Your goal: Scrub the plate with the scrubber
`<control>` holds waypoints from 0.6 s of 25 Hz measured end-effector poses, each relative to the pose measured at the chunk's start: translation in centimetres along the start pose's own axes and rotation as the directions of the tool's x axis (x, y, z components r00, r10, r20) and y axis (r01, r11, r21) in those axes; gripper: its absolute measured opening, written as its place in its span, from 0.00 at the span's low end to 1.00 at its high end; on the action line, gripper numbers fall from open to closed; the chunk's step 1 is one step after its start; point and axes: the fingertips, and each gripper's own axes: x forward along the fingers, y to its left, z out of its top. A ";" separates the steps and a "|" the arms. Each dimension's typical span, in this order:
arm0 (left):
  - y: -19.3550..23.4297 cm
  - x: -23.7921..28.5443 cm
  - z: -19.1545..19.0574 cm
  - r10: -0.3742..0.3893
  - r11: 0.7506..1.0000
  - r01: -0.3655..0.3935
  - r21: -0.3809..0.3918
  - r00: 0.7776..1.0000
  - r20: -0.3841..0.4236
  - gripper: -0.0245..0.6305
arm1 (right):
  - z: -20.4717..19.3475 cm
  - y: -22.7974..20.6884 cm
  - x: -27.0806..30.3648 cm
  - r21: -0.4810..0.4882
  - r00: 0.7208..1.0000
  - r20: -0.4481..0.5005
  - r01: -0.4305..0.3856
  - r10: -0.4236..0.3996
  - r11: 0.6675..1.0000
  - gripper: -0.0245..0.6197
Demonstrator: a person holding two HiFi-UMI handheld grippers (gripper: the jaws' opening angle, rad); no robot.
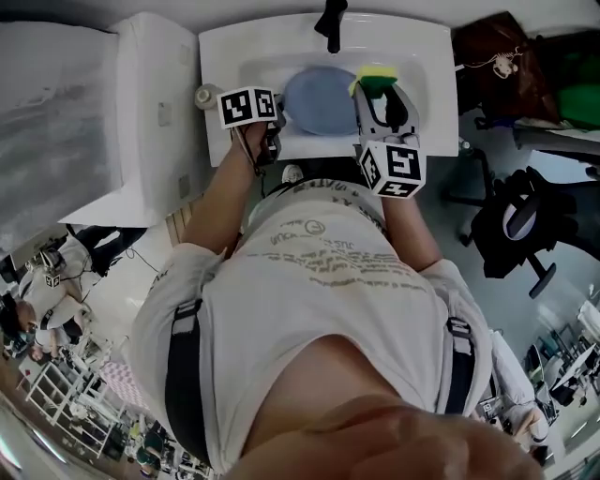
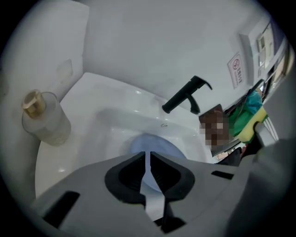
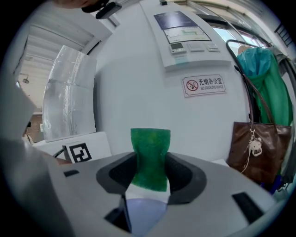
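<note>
A pale blue plate lies in the white sink, under the black faucet. My right gripper is over the plate's right edge, shut on a green and yellow scrubber. In the right gripper view the green scrubber stands pinched between the pads, with the plate below. My left gripper hangs at the plate's left edge, shut and holding nothing. In the left gripper view its jaws meet over the plate, and the scrubber shows at the right.
A clear soap bottle stands on the sink's left rim. The faucet reaches out from the back wall. A brown bag and green cloth hang to the sink's right. A white cabinet stands to the left.
</note>
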 end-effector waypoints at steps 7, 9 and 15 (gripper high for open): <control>2.9 4.6 -2.2 -0.008 0.994 -0.008 -0.106 0.990 -0.144 0.16 | 0.1 -1.9 0.6 0.009 1.000 0.002 0.015 -0.015 1.000 0.35; 3.4 5.7 -2.7 -0.028 0.989 0.002 -0.151 0.984 -0.174 0.30 | 0.2 -2.4 0.7 0.009 1.000 0.002 0.019 -0.019 1.000 0.35; 5.0 8.2 -3.8 -0.031 0.976 -0.024 -0.214 0.967 -0.253 0.30 | 0.0 -3.6 0.7 0.008 0.999 -0.005 0.040 -0.040 0.999 0.35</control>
